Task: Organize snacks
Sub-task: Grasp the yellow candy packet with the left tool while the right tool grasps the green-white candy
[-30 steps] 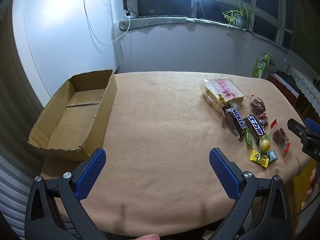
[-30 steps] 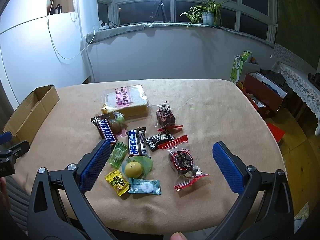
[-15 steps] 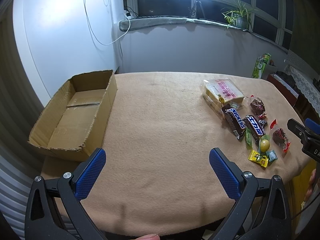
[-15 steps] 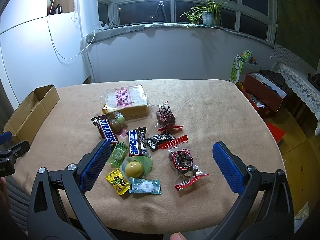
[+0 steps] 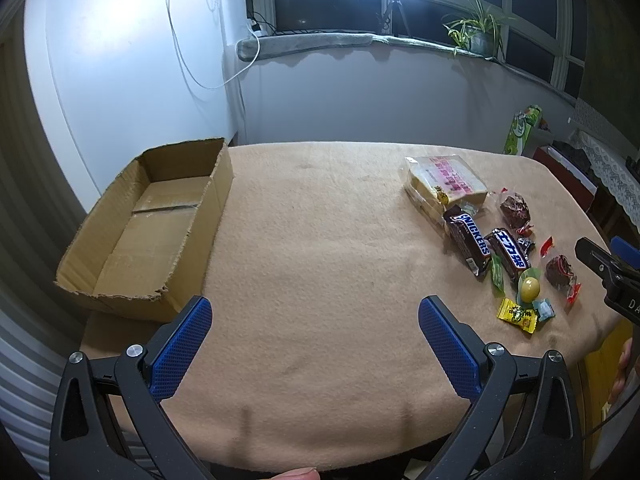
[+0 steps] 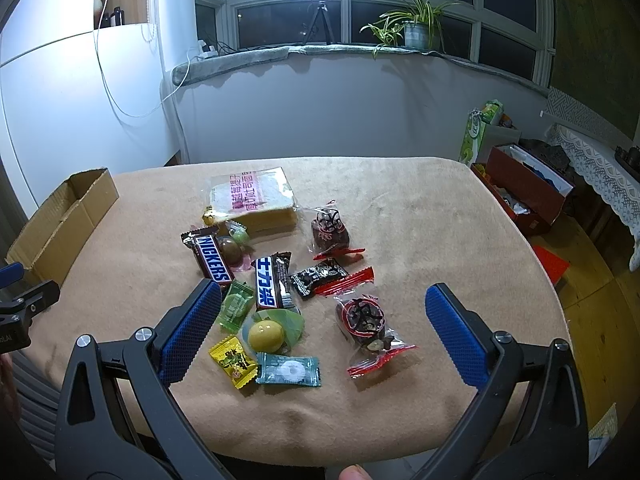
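Though light, crinkly and slippery, snacks (image 6: 276, 280) clustered near right on table (image 6: 420, 216); best pinched across wrapper ends. Bread pack (image 6: 256, 200) soft, crushable. Empty box (image 5: 152, 224) far left. Right gripper (image 6: 320, 330) and left gripper (image 5: 314, 334) both spread wide, holding nothing.

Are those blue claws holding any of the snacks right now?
No. The left claw and right claw are both open and empty, above the table.

"SNICKERS" is printed in blue on the brown chocolate bar (image 5: 468, 240). Blue characters on white are carried by the second bar (image 6: 271, 283), and pink characters by the bread packet (image 6: 252, 196); neither can be read surely.
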### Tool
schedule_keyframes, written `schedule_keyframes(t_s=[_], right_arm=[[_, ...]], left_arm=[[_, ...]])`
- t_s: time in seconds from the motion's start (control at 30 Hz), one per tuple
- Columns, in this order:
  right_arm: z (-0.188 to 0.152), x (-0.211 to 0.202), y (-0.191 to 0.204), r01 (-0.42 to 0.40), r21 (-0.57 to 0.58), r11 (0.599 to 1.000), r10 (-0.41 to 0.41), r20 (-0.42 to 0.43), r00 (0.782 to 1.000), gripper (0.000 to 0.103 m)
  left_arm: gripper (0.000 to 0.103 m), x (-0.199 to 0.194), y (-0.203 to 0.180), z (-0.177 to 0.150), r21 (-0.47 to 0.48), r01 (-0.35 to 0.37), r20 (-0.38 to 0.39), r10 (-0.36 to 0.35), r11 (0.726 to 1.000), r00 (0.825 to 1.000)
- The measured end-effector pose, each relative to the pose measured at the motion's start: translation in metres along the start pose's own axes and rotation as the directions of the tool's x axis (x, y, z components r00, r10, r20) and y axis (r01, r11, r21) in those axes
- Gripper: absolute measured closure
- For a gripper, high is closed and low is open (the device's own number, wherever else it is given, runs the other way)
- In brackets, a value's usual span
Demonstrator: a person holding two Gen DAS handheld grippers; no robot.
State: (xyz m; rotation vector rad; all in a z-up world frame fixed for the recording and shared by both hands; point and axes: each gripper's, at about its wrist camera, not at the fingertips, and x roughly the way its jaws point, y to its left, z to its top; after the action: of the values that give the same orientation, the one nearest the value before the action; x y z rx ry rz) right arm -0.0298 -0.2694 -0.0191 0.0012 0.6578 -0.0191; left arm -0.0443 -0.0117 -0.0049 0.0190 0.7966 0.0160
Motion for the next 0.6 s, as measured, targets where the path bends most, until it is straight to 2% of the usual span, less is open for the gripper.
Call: schedule_keyframes(t_s=[0.13,0.23,0.3,0.37,0.47,0.53,0.6], right_arm=[[-0.015,0.007,-0.005,0.036,-0.070,0.997,-0.041,-0.076,0.996,0.000],[-0.031,0.011,-0.014,0.037,-0.093,0.995,-0.050,-0.136,0.989,0.000],[-0.045,0.012,-0.016,-0.013,-0.066,0.998,0.006,-0.103,0.995,0.000],[-0.053,0.012,-0.017,-0.034,-0.083,0.996,0.024,-0.118,0.993,0.000],[-0.064,0.021,-0.016,-0.067,-0.111,0.992,0.056,-0.094,0.994,0.000],[-0.068,0.026,-0.015,-0.089,-0.143,0.986,0.076,-0.090,0.993,0.000],[-0.071,0.031,-0.020,-0.067,-0.158,0.985,0.055,-0.082,0.995,0.000]], left_arm=[[0.000,0.013,-0.005,-0.005,-0.001,0.045,-0.027,-0.045,0.999,0.999],[0.000,0.029,-0.020,-0.013,0.013,0.122,-0.076,-0.121,0.992,0.990],[0.000,0.040,-0.034,-0.019,0.025,0.189,-0.102,-0.186,0.982,0.977],[0.000,0.048,-0.049,-0.022,0.047,0.243,-0.121,-0.236,0.969,0.964],[0.000,0.056,-0.071,-0.025,0.098,0.317,-0.118,-0.305,0.943,0.945],[0.000,0.063,-0.084,-0.025,0.146,0.336,-0.132,-0.318,0.930,0.939],[0.000,0.072,-0.090,-0.027,0.171,0.337,-0.179,-0.307,0.926,0.935]])
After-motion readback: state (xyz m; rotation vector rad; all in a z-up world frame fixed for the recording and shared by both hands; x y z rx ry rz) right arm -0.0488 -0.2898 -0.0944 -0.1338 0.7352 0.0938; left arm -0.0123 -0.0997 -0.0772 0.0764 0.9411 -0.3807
